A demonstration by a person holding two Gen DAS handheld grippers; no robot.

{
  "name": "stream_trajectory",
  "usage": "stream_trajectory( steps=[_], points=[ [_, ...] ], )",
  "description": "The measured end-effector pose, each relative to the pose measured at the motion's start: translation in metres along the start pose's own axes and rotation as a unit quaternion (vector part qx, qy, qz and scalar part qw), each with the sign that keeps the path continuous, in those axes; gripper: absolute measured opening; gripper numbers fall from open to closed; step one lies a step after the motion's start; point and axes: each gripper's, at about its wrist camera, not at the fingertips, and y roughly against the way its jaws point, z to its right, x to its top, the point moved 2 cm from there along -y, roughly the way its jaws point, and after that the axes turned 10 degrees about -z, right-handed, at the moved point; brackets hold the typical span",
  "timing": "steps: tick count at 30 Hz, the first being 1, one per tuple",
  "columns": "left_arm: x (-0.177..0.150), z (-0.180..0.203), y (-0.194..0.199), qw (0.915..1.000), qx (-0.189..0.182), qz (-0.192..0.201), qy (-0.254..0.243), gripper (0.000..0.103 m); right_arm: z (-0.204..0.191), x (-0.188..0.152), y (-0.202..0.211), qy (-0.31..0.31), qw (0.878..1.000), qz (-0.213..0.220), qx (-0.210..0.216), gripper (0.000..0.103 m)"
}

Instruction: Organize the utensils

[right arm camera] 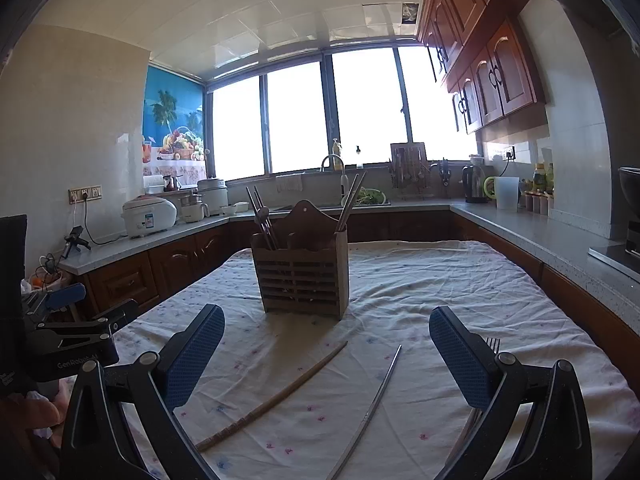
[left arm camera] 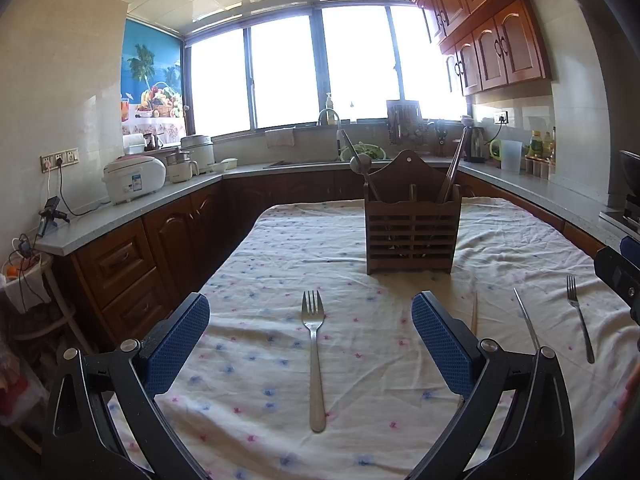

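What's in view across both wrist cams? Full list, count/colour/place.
wooden utensil holder: 1, brown, table centre; holds spoon, chopsticks
forks: 2, silver, one between left gripper's fingers, one far right
wooden chopstick: 1, tan, on cloth before holder
metal chopstick: 1, silver, beside it
tablecloth: 1, white floral, covers table
rice cooker: 1, white, left counter
kettle: 1, dark, right counter
left gripper: blue pads, open
right gripper: blue pads, open

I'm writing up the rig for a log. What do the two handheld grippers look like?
Both match: the left gripper and right gripper have black angular linkage arms with silver round pivot bolts, carrying flat fingers faced with blue dimpled pads. In the right wrist view the left gripper's black body bears pale lettering that looks like "GenRobot". No cables or sleeves are clearly visible.
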Motion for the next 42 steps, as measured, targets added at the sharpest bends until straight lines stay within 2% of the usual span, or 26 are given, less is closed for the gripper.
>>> stream_trajectory(
  steps=[42],
  points=[
    [0.0050, 0.0036, 0.0039, 1.0000, -0.004, 0.004, 0.000, 0.103, 0.0013, 0.0020, 0.0027, -0.002, 1.000, 0.000, 0.001, 0.103]
  ],
)
